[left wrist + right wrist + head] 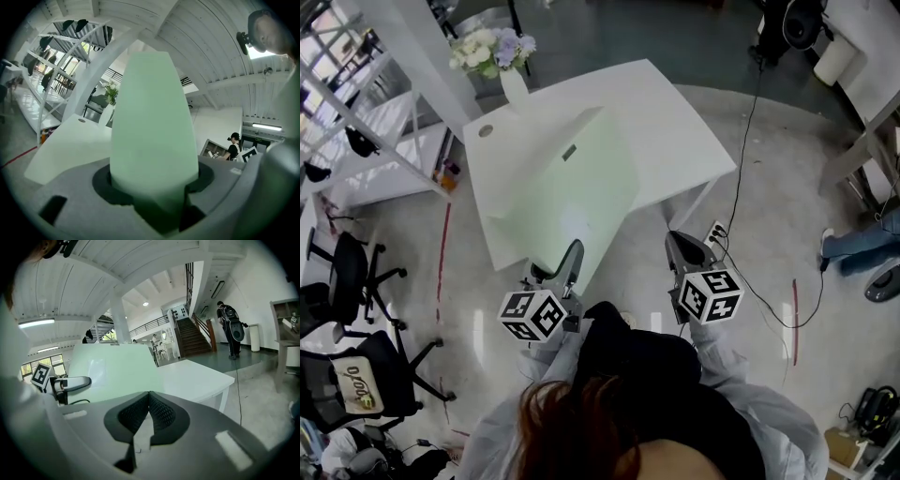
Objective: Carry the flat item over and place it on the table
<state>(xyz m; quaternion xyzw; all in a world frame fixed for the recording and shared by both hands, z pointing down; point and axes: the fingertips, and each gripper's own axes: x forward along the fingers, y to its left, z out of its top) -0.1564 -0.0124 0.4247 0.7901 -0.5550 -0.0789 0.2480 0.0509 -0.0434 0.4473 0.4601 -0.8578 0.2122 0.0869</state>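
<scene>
The left gripper (pixel 566 262) has its fingers (pixel 101 185) partly closed and pressed on the near edge of a pale green flat board (pixel 572 183), which fills the gap between the 2 pads in the left gripper view (pixel 152 122) and rises away from them. In the head view the board is tilted and hangs over the near left part of the white bench (pixel 684 141), with its held corner sticking out past the bench's front edge toward the person. Whether its far edge touches the bench top cannot be told. The right gripper (pixel 682 248) is just to the right of the board, apart from it, above the floor in front of the bench. Its 2 ribbed fingers (pixel 133 416) meet tip to tip with nothing between them. From that side, the board (pixel 112 366) appears as a wide pale sheet to the left, the left gripper (pixel 70 383) sits at its lower edge, and the bench (pixel 197 378) stretches off to the right behind it. A white vase of flowers (pixel 497 52) stands on the far left corner of the bench. Black office chairs (pixel 347 272) are on the floor at the left, and a black cable (pixel 748 141) trails across the floor at the right.
</scene>
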